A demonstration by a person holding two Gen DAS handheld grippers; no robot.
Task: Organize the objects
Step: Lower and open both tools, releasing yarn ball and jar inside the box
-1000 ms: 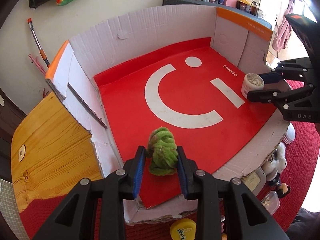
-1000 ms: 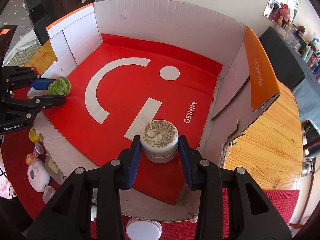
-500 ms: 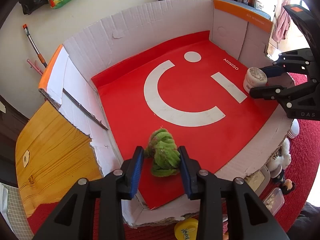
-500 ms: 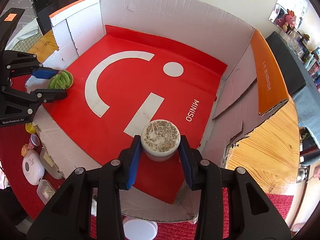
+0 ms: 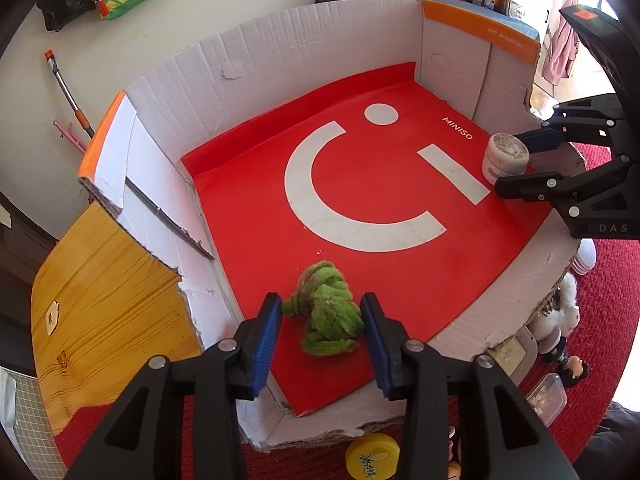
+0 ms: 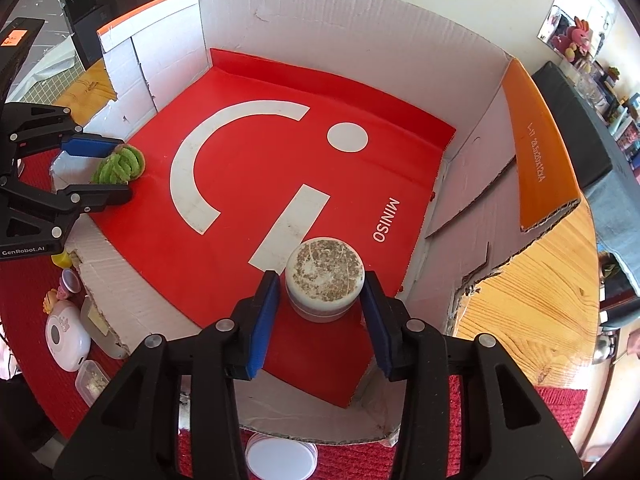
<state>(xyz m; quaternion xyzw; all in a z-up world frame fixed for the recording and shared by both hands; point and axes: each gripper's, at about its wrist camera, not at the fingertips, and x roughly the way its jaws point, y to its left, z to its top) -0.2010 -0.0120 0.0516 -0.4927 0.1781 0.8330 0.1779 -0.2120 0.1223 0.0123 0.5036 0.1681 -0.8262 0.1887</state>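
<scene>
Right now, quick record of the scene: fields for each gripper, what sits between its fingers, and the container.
container: open cardboard box with a red MINISO liner
left gripper: open, fingers straddling the green fuzzy bundle, small gaps either side
right gripper: open, fingers either side of the white jar
bundle: resting on the liner, near corner
jar: upright on the liner, lid speckled
outside the box: yellow lid on a red rug

My left gripper (image 5: 322, 330) hung low with jaws parted, my right gripper (image 6: 322, 300) likewise spread, both angled downward
</scene>
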